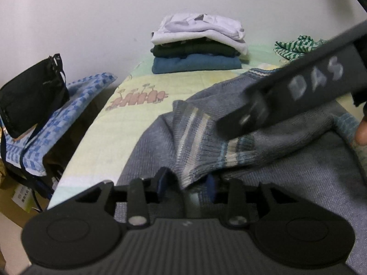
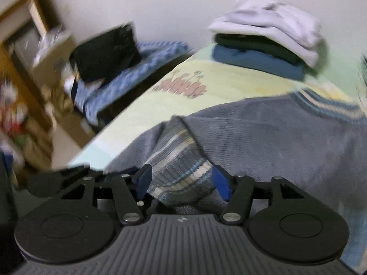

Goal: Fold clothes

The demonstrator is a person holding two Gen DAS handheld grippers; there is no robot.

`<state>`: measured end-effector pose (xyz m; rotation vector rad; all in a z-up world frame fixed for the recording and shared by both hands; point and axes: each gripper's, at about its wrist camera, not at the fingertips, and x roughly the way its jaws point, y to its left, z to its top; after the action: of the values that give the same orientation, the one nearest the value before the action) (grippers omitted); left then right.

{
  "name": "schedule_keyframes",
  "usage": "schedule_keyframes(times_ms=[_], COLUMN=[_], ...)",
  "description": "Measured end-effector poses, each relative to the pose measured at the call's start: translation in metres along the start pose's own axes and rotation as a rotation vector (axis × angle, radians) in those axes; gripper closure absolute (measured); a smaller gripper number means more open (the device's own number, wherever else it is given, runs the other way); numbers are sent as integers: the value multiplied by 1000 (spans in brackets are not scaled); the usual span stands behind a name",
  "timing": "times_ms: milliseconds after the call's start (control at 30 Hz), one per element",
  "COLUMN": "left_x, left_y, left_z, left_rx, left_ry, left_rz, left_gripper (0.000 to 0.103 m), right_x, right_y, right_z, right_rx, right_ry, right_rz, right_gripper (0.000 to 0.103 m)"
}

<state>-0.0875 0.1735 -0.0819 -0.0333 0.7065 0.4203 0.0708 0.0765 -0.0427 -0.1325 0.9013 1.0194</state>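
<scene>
A grey-blue knit sweater lies spread on the pale yellow-green bed sheet. In the left wrist view one striped cuff droops between the fingers of my left gripper. Its jaws stand partly apart and the left pad is clear of the cloth. My right gripper stands open, its blue pads either side of a striped cuff without pinching it. Its black body crosses above the sweater, and a fingertip of a hand shows at the right edge.
Folded clothes are stacked at the far end of the bed by the wall. A green-and-white striped garment lies to their right. Off the left edge a black bag rests on blue checked cloth, with boxes below.
</scene>
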Motion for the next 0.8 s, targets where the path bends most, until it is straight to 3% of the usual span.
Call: schedule_keyframes(times_ms=[167, 233, 300, 333, 467, 600, 800], left_x=[2, 3, 4, 4, 3, -5, -2], left_y=[7, 11, 13, 13, 10, -2, -42], left_z=[0, 0, 1, 1, 1, 10, 34], left_rx=[-27, -45, -58, -53, -35, 17, 126], left_ry=[3, 8, 11, 8, 4, -42, -97], left_rz=[-4, -11, -17, -15, 2, 41, -10], left_gripper=[52, 49, 48, 48, 45, 47, 47], right_x=[21, 30, 32, 33, 13, -34, -114], right_y=[-14, -7, 4, 8, 12, -3, -27], right_z=[-3, -7, -12, -14, -9, -1, -20], right_rx=[56, 8, -67, -87, -85, 8, 106], right_ry=[26, 27, -3, 0, -85, -171, -234], right_rz=[14, 5, -2, 4, 7, 51, 113], right_gripper=[42, 42, 68, 90, 92, 92, 92])
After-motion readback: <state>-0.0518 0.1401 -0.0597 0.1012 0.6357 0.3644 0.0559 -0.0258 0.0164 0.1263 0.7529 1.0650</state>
